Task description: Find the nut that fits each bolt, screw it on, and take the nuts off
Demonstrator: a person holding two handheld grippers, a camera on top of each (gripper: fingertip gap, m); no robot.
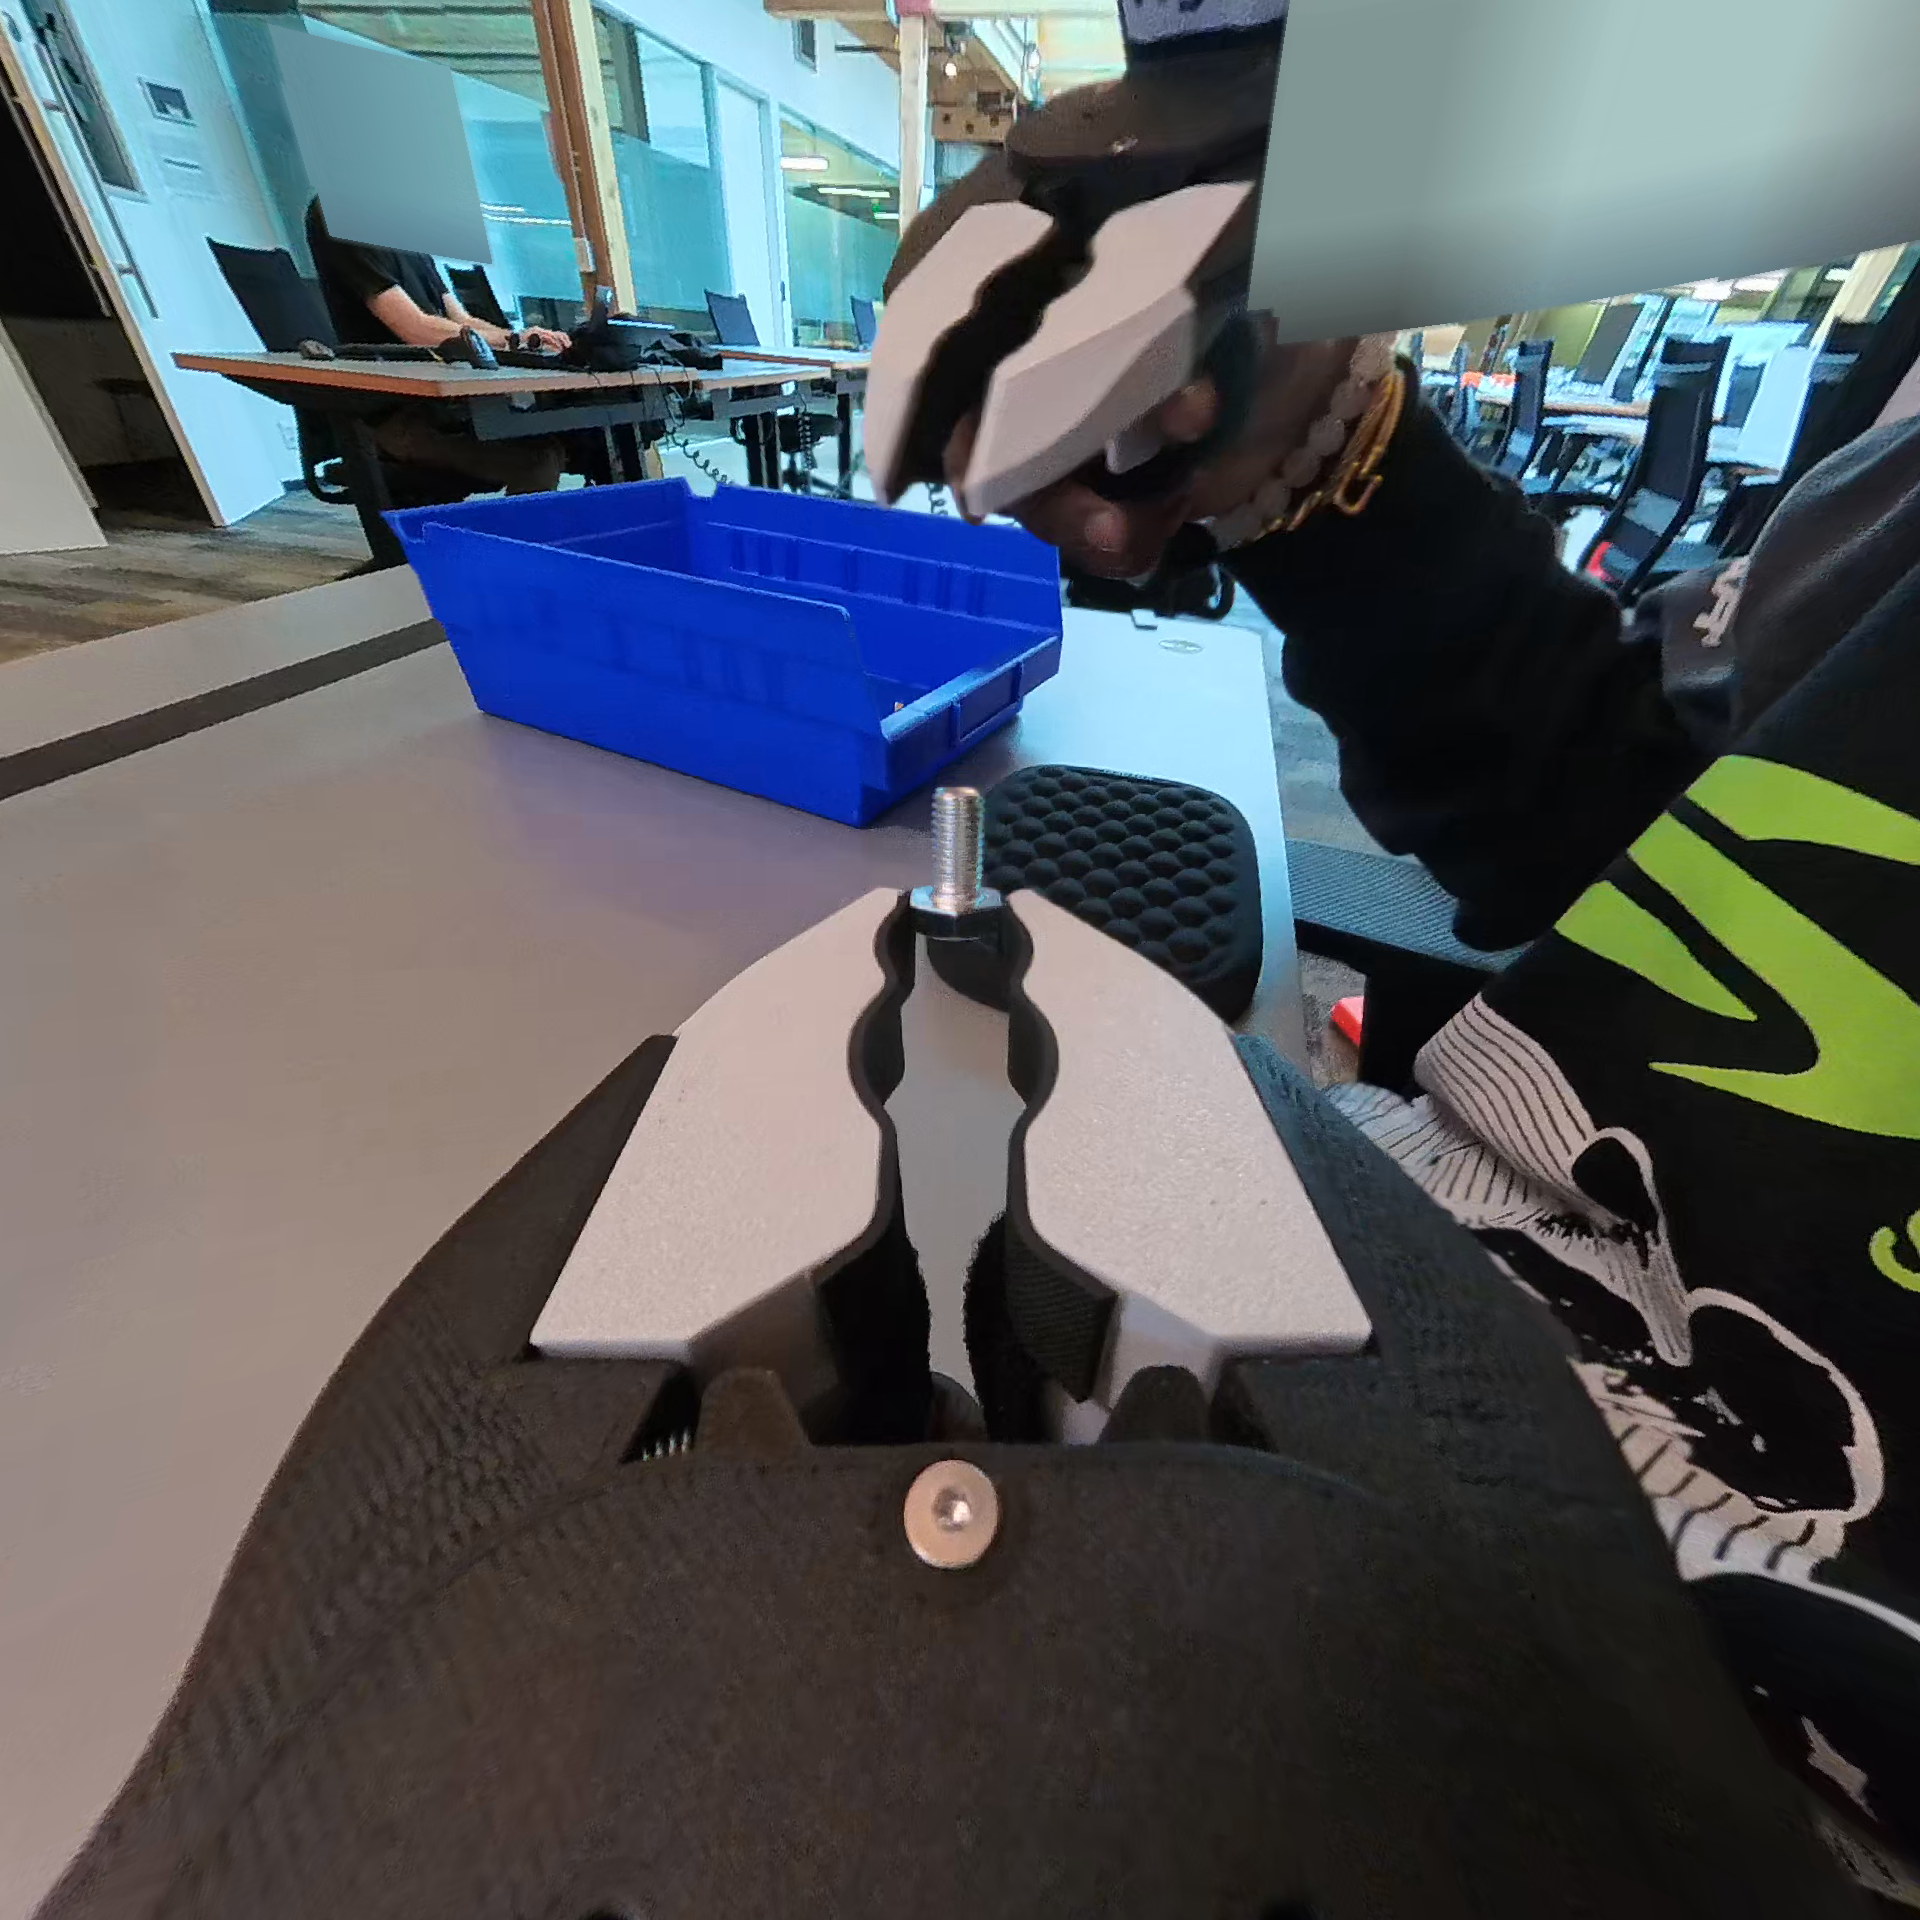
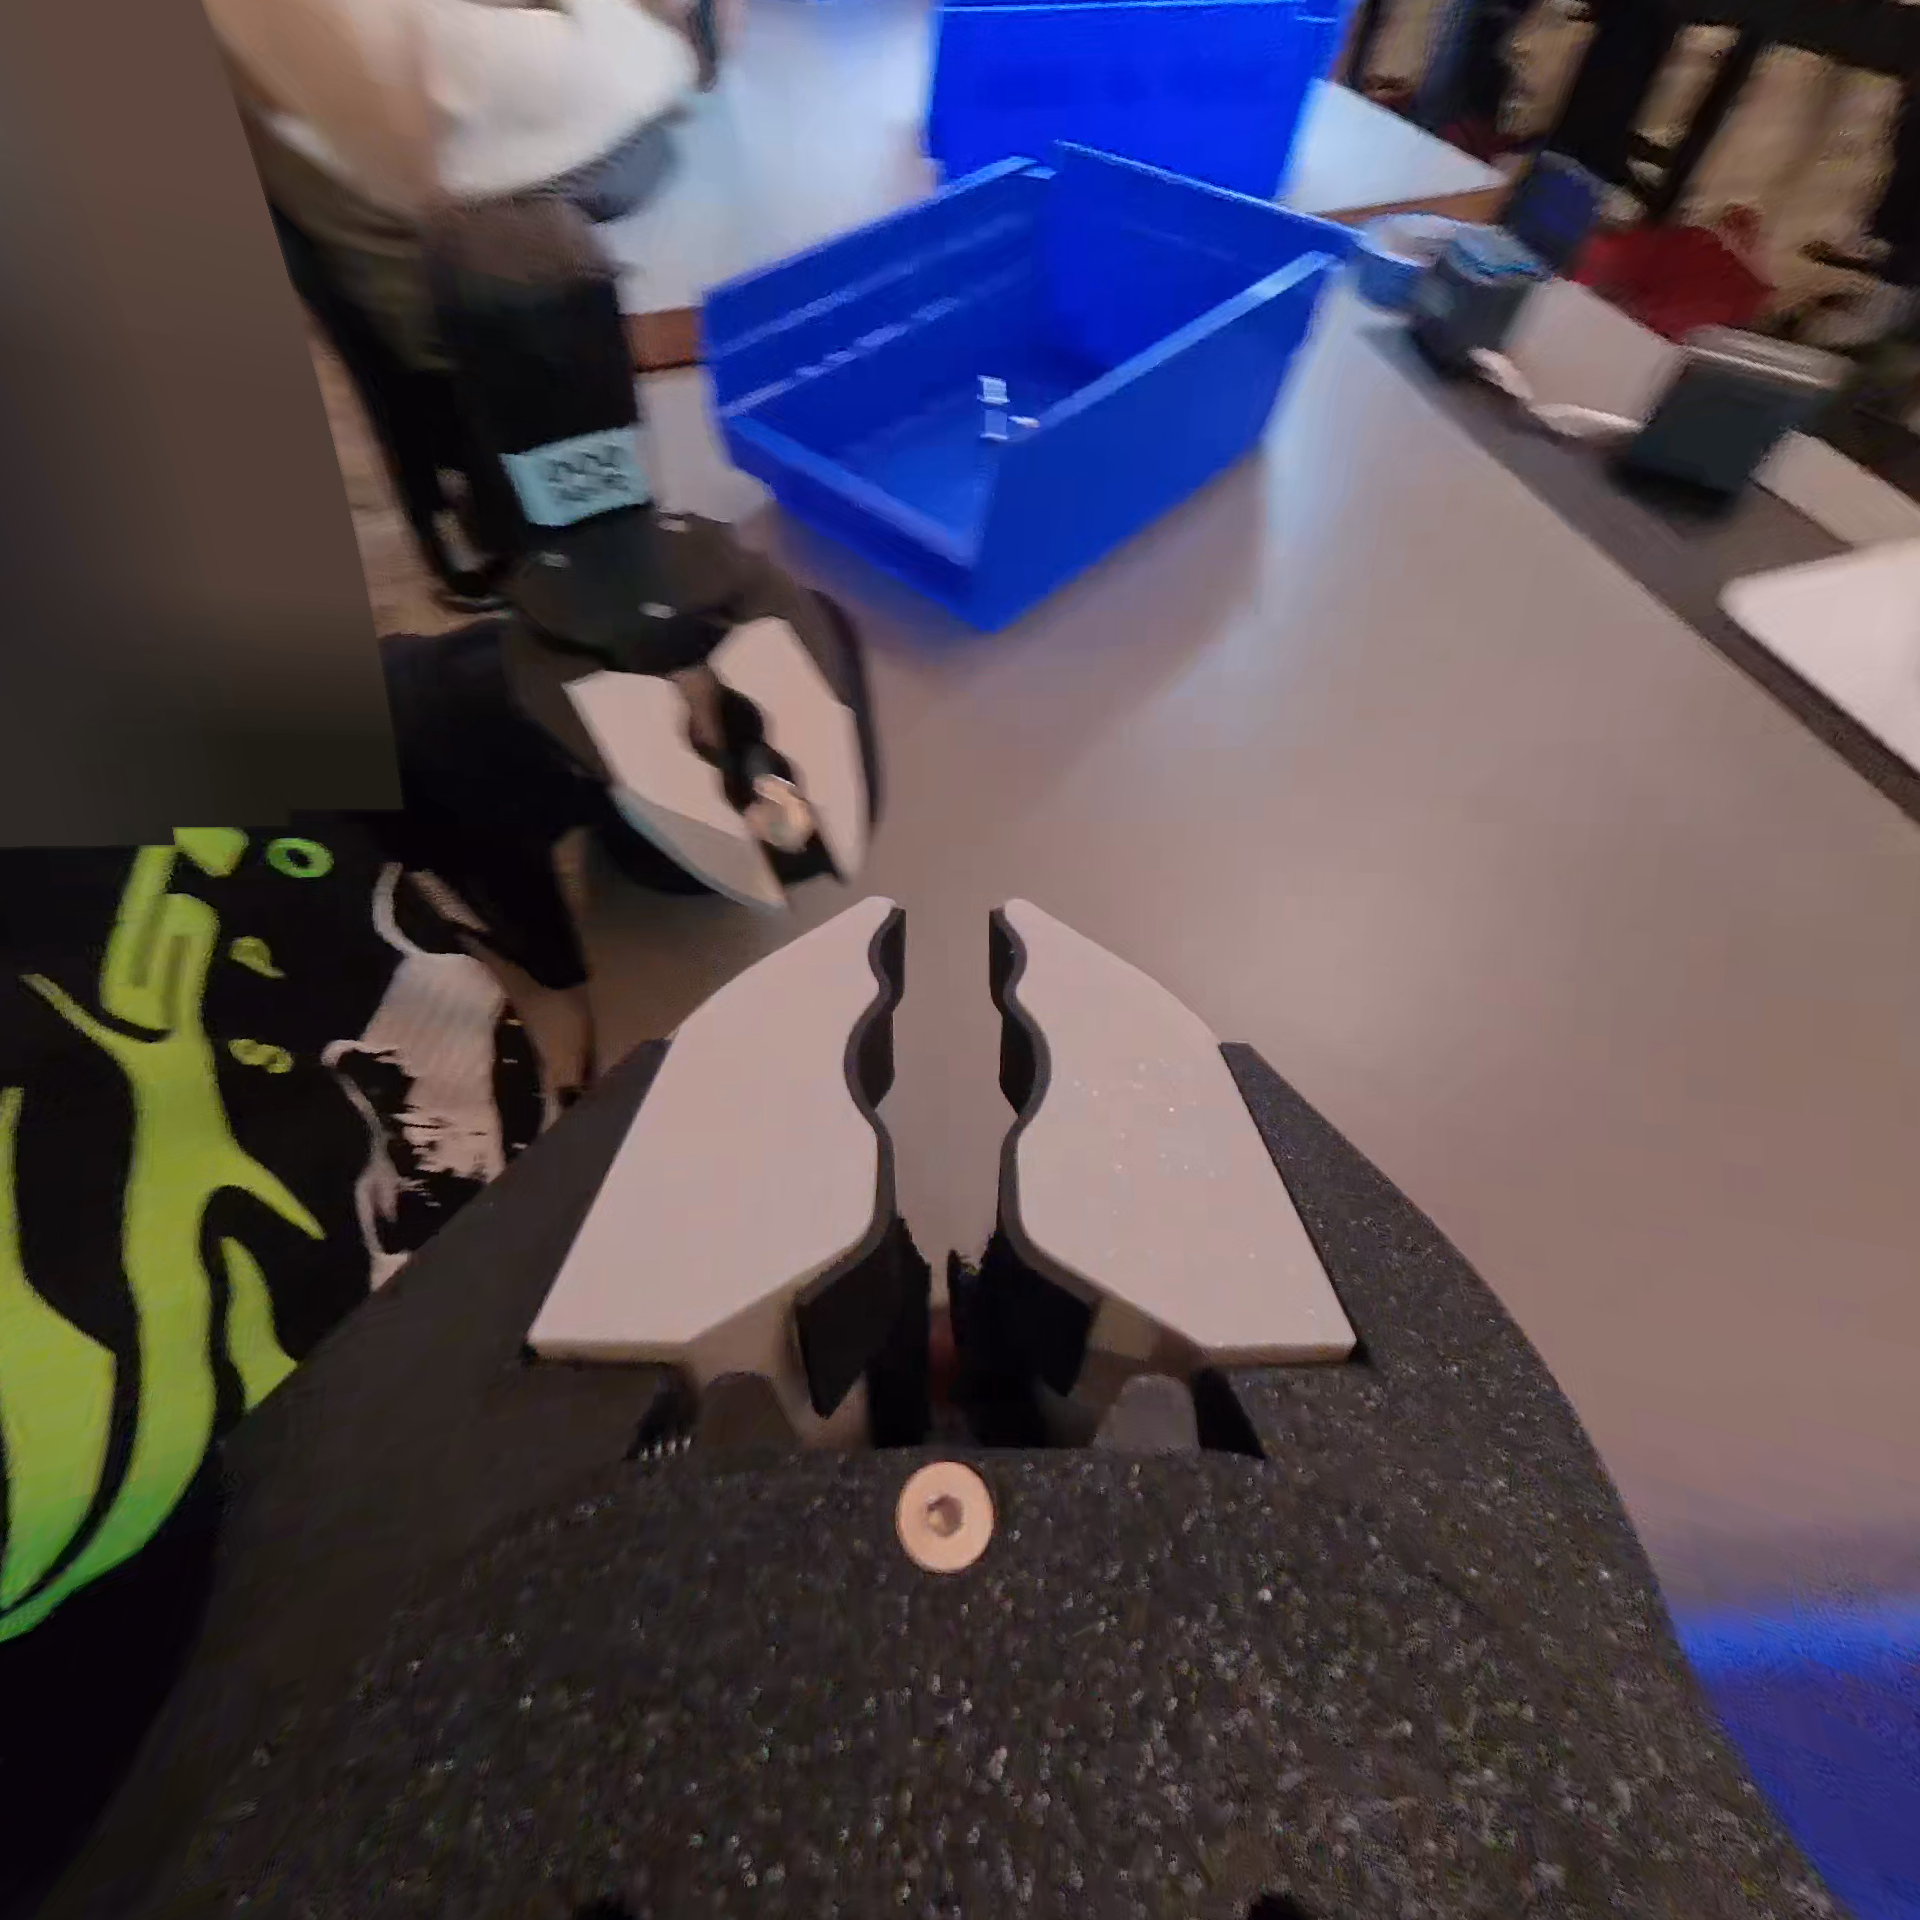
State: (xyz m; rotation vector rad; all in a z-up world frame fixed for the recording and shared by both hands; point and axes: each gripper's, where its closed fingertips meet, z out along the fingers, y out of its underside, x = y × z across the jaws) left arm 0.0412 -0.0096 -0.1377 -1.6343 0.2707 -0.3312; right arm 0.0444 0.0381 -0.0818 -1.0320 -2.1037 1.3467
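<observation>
My left gripper is shut on the hex head of a silver bolt, just above the grey table. The bolt's bare threaded shaft points up. The same gripper with the bolt shows blurred at the left of the right wrist view. My right gripper is open, with only table visible between its fingers. In the left wrist view the right gripper hangs in the air above and behind the bolt, held by a hand. A small metal part lies in the blue bin.
The blue bin stands on the table behind the bolt. A black textured pad lies at the table's right edge. The holder's black and green sleeve is at the right. A second blue bin and dark boxes stand farther back. The tips of one gripper are about 8 cm away from the tips of the other.
</observation>
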